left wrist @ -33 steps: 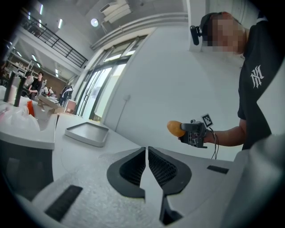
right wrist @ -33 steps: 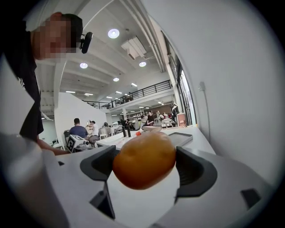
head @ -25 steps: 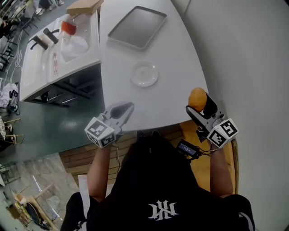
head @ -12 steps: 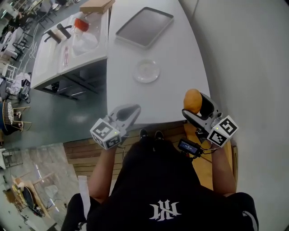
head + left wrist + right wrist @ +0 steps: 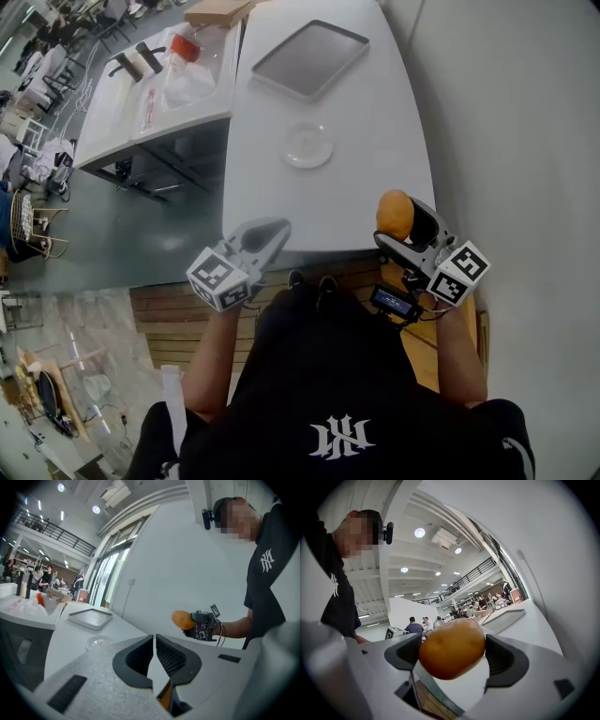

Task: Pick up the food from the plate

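An orange-brown bread roll [image 5: 395, 215] [image 5: 452, 648] [image 5: 182, 619] sits clamped between the jaws of my right gripper [image 5: 405, 223] [image 5: 452, 653], held in the air over the near right corner of the white table [image 5: 370, 122]. The small clear plate [image 5: 307, 145] [image 5: 98, 642] lies bare in the middle of the table. My left gripper [image 5: 266, 233] [image 5: 154, 645] hovers at the table's near left edge, its jaws pressed together with nothing between them.
A grey tray [image 5: 309, 58] [image 5: 90, 617] lies at the far end of the table. A second white table [image 5: 155, 89] to the left carries a clear bag, a red-capped item and dark bottles. A white wall runs along the right. Wooden floor shows near my feet.
Both grippers have stayed nearly where they were, the right one holding the roll throughout. The view has shifted slightly, so the table appears a little further right.
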Motion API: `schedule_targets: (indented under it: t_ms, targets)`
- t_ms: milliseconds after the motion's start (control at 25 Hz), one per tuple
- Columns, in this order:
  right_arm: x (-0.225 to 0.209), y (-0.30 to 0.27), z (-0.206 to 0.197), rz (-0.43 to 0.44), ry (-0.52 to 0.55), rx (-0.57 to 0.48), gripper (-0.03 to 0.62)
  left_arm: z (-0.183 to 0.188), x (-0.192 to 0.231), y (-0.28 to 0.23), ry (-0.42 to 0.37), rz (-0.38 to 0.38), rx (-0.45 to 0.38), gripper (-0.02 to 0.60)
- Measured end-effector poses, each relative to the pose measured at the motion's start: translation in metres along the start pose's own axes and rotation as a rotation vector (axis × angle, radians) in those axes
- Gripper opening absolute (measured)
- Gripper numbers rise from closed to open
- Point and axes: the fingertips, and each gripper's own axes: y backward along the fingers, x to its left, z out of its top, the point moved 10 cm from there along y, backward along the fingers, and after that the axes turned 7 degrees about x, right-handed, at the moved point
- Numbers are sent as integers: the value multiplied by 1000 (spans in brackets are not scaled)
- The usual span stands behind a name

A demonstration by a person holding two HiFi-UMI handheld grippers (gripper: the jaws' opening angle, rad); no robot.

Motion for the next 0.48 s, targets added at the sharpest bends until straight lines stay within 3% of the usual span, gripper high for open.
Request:
schedule_targets:
  t_ms: [480]
  targets:
    - [-4, -8, -3, 26, 12, 13, 379, -4, -5, -4, -19, 34, -8, 20]
